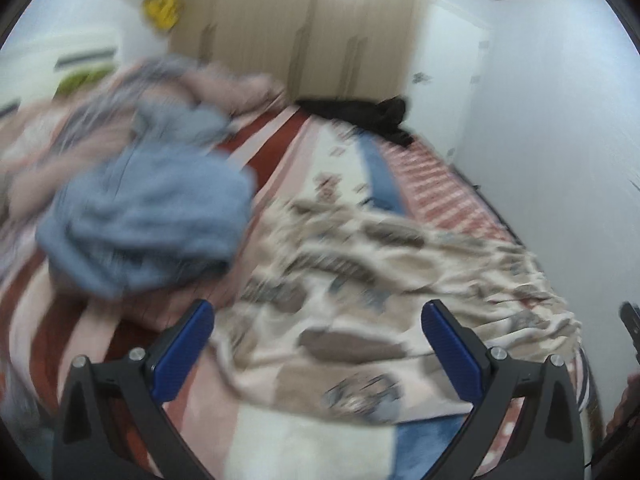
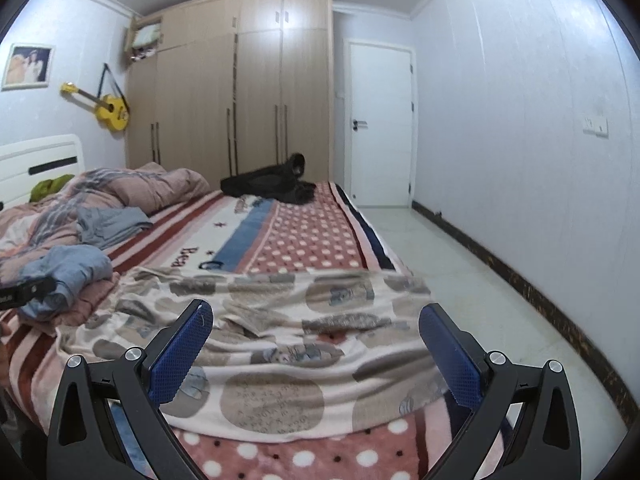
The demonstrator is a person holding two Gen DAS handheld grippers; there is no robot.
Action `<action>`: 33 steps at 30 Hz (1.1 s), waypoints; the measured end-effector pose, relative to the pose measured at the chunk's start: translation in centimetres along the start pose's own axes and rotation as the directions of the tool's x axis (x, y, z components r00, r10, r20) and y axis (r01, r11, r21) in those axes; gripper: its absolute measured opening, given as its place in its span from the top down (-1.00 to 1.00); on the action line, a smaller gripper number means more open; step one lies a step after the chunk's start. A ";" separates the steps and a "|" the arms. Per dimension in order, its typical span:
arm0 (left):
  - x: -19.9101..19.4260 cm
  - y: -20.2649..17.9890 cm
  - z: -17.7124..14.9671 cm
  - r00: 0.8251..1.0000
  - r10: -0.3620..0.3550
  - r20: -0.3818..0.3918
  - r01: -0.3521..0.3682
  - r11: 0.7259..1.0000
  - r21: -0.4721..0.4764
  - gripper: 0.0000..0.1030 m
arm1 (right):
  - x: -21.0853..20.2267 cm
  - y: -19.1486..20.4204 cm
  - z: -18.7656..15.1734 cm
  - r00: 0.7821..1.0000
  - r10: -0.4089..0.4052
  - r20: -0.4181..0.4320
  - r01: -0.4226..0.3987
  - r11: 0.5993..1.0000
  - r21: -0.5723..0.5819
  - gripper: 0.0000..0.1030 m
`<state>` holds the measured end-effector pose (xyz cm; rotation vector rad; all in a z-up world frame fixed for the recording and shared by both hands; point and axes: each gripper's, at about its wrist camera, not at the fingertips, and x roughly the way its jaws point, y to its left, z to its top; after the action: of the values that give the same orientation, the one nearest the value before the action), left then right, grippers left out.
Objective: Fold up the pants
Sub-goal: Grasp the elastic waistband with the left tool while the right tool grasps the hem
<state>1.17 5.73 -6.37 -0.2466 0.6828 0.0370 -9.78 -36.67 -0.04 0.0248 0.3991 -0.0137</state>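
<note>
Both grippers' jaws are spread, empty; the patterned pants at lower centre should be grabbed by matching edge corners.

Beige patterned pants, brown ovals, spread flat and wrinkled across bed

The beige patterned fleece pants lie spread across the near end of the striped and dotted bed blanket. Left of them sits a crumpled blue-grey garment, with the pink bunched duvet behind it. A black jacket lies at the bed's far end, before the tall wooden wardrobe.
</note>
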 end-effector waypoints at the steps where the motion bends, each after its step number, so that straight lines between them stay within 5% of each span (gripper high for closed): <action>1: 0.6 1.0 -0.5 1.000 0.008 -0.029 -0.009 0.999 -0.032 -0.99 | 0.4 -0.2 -0.4 1.000 -0.011 -0.004 0.011 1.000 0.003 -0.99; 6: 3.6 4.5 -3.0 0.991 -0.058 -0.123 0.038 0.986 -0.161 -0.98 | 2.1 -1.4 -1.8 0.999 -0.031 -0.037 0.033 0.998 0.049 -0.99; 10: 6.7 5.1 -4.5 0.968 -0.164 -0.192 0.110 0.958 -0.263 -0.83 | 3.3 -3.1 -2.6 0.997 -0.027 -0.071 0.035 0.992 0.120 -0.99; 15: 8.7 3.9 -4.7 0.962 -0.173 -0.213 0.114 0.958 -0.264 -0.81 | 4.3 -7.3 -3.8 0.989 -0.036 -0.142 0.069 0.970 0.232 -0.99; 17: 9.3 3.6 -4.3 0.960 -0.191 -0.206 0.129 0.951 -0.282 -0.70 | 4.6 -9.6 -4.5 0.985 -0.003 -0.174 0.057 0.951 0.303 -0.99; 19: 9.9 3.2 -3.9 0.956 -0.204 -0.209 0.142 0.950 -0.277 -0.37 | 5.2 -11.8 -5.5 0.976 0.023 -0.216 0.057 0.933 0.357 -0.97; 23: 10.6 3.2 -3.1 0.956 -0.205 -0.211 0.141 0.949 -0.284 0.24 | 7.3 -14.7 -7.3 0.958 0.077 -0.278 0.055 0.897 0.439 -0.40; 26: 10.6 3.7 -3.0 0.955 -0.199 -0.219 0.133 0.949 -0.286 0.72 | 9.5 -16.0 -8.4 0.946 0.117 -0.304 0.049 0.872 0.487 -0.31; 33: 7.8 2.2 -1.5 0.970 -0.206 -0.132 0.175 0.961 -0.213 0.81 | 12.2 -16.8 -7.9 0.945 0.137 -0.296 0.047 0.841 0.539 0.00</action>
<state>6.06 7.12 -12.91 -0.5126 0.8066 -0.1002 -1.93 -53.34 -12.45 0.6082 0.7177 -0.0761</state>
